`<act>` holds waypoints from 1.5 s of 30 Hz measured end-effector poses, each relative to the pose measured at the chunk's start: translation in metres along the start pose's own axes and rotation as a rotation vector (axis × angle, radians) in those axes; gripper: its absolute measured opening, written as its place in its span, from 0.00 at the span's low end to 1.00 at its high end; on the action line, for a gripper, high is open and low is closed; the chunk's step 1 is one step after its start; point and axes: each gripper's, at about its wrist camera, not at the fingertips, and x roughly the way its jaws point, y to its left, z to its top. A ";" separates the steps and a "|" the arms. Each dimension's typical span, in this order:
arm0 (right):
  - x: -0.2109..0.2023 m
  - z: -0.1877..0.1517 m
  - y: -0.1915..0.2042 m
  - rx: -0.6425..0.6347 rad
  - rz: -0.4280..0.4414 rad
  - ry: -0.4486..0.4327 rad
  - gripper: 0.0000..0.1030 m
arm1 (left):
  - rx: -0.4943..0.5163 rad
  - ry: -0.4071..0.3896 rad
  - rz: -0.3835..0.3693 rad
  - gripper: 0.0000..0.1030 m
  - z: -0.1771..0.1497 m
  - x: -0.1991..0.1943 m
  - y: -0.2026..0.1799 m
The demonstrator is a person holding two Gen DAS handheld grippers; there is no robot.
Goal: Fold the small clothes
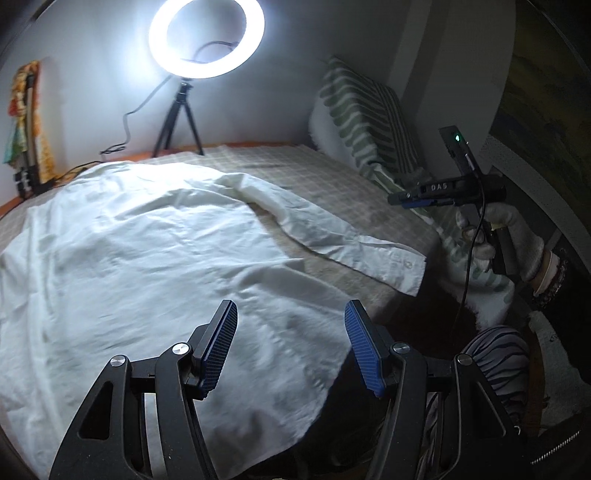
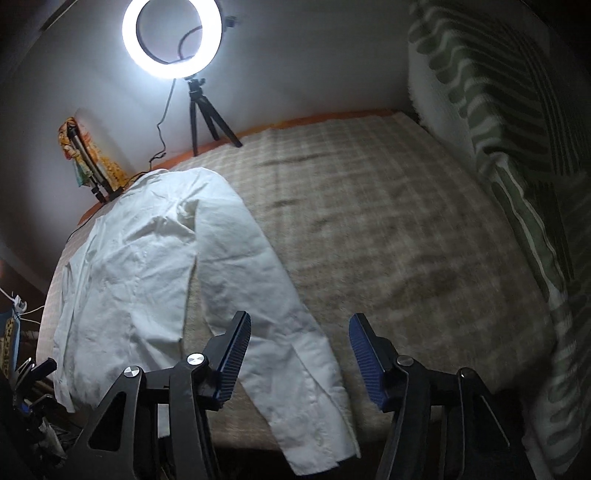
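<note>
Lettering "DAS" on right gripper (image 1: 402,199)

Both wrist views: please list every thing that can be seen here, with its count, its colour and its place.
shirt: one, white, spread flat on the bed, one long sleeve stretched toward the near edge
bed cover: one, beige check, under the shirt
ring light: one, white glow, lit, on a black tripod at the far edge by the wall
cushion: one, green and white stripes, leaning at the right side of the bed
patterned cloth: one, orange and yellow, hanging by the wall at the far left
left gripper: one, black with blue fingers, open, above the shirt body, holding nothing
right gripper: one, black with blue fingers, open, above the sleeve cuff, holding nothing
gloved hand: one, white glove, holding the right gripper's handle
</note>
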 end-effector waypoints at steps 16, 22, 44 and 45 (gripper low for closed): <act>0.021 -0.082 -0.098 0.318 0.251 0.172 0.49 | 0.081 0.122 -0.137 0.58 0.024 0.084 -0.068; 0.034 -0.087 -0.090 0.343 0.302 0.203 0.40 | 0.117 0.146 -0.177 0.58 0.028 0.099 -0.086; 0.023 -0.032 -0.014 0.037 0.230 0.107 0.46 | 0.034 0.184 -0.192 0.58 0.009 0.107 -0.065; 0.028 -0.026 -0.021 0.040 0.219 0.108 0.46 | 0.024 0.183 -0.193 0.58 0.010 0.107 -0.063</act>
